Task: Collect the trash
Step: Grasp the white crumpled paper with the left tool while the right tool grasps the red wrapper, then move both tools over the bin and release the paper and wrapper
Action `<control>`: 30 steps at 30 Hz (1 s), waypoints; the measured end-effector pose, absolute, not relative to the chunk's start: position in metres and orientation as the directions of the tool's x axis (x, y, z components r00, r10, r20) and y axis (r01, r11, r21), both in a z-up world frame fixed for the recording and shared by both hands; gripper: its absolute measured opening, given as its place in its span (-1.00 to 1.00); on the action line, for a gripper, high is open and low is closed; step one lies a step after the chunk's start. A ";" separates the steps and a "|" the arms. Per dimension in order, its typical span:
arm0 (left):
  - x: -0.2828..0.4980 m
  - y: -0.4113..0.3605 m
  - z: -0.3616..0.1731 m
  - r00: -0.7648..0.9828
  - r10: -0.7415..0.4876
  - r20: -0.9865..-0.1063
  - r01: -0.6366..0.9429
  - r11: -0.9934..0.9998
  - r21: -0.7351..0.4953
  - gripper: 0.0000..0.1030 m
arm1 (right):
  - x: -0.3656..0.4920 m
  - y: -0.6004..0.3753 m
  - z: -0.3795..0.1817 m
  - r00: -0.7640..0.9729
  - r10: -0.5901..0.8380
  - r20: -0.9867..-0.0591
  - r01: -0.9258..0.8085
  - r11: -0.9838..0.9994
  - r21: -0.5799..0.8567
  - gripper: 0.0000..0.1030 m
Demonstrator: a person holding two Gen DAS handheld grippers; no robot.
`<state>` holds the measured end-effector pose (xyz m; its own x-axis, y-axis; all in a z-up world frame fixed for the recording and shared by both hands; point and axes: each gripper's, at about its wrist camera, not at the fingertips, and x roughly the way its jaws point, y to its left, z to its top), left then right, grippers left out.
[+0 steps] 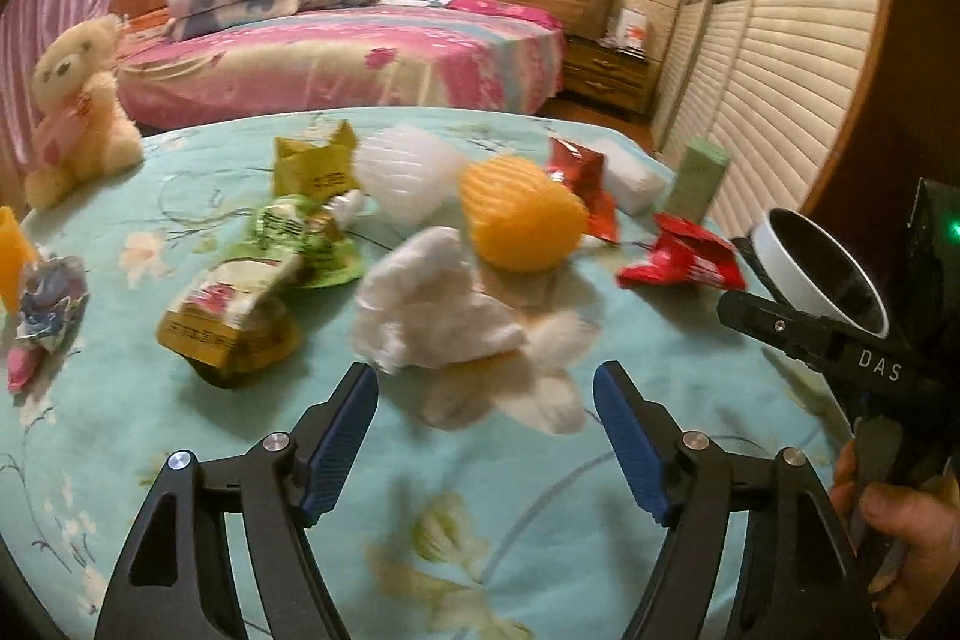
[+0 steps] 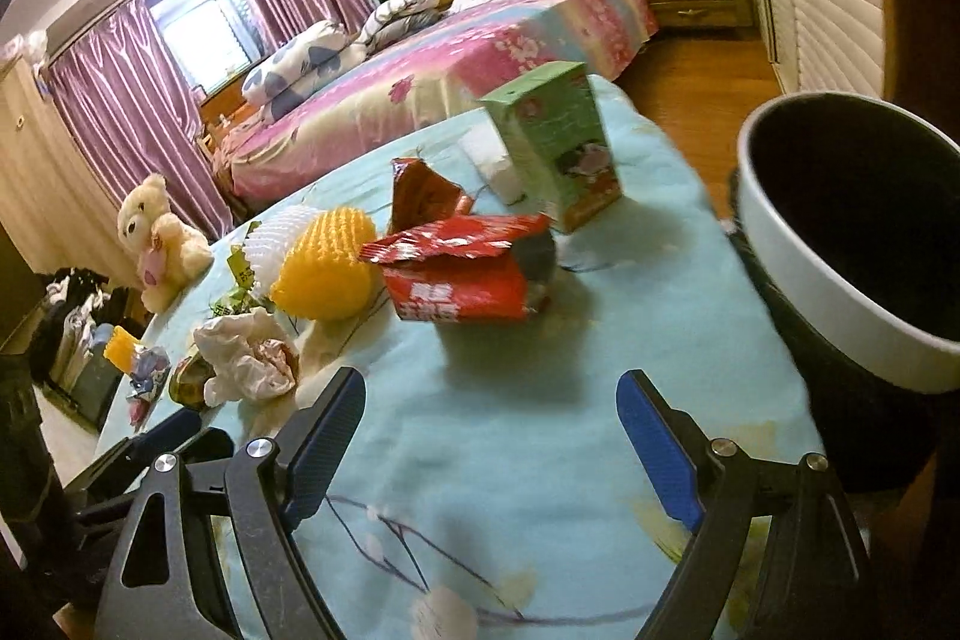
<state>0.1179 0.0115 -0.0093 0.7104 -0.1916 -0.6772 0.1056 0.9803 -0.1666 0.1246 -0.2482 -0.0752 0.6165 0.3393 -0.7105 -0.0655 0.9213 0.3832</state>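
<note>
Trash lies scattered on a table with a teal floral cloth [image 1: 180,460]. My left gripper [image 1: 483,382] is open, and a crumpled white tissue [image 1: 432,304] lies just beyond its fingertips, not between them. Behind the tissue are an orange foam net [image 1: 522,214], a white foam net [image 1: 408,172], red wrappers [image 1: 678,256] and yellow and green packets [image 1: 234,304]. My right gripper [image 2: 492,394] is open and empty over bare cloth, short of a torn red packet [image 2: 462,274]. A white-rimmed bin [image 2: 858,232] stands at the table's right edge.
A green carton [image 2: 558,142] stands upright behind the red packet, beside a white block [image 2: 492,160]. A teddy bear [image 1: 78,100] sits at the table's far left. A hand [image 1: 888,520] is at the lower right. A pink bed [image 1: 336,58] and a louvred wardrobe [image 1: 780,100] lie beyond.
</note>
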 end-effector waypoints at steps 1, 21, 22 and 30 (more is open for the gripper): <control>0.122 0.015 -0.010 0.708 -0.183 -0.682 0.095 0.982 -0.165 0.47 | 0.127 -0.246 -0.076 0.616 0.337 -0.712 -0.066 0.923 0.380 0.70; 0.183 0.022 -0.027 0.665 -0.207 -0.718 0.097 0.977 -0.192 -0.08 | 0.164 -0.239 -0.089 0.579 0.305 -0.756 -0.008 0.929 0.369 0.15; 0.182 0.022 -0.027 0.667 -0.216 -0.713 0.105 0.975 -0.197 -0.16 | 0.163 -0.240 -0.089 0.581 0.306 -0.754 -0.009 0.929 0.370 0.13; 0.167 0.016 -0.024 0.664 -0.259 -0.702 0.133 0.964 -0.230 -0.30 | 0.146 -0.249 -0.080 0.596 0.324 -0.735 -0.012 0.919 0.395 0.11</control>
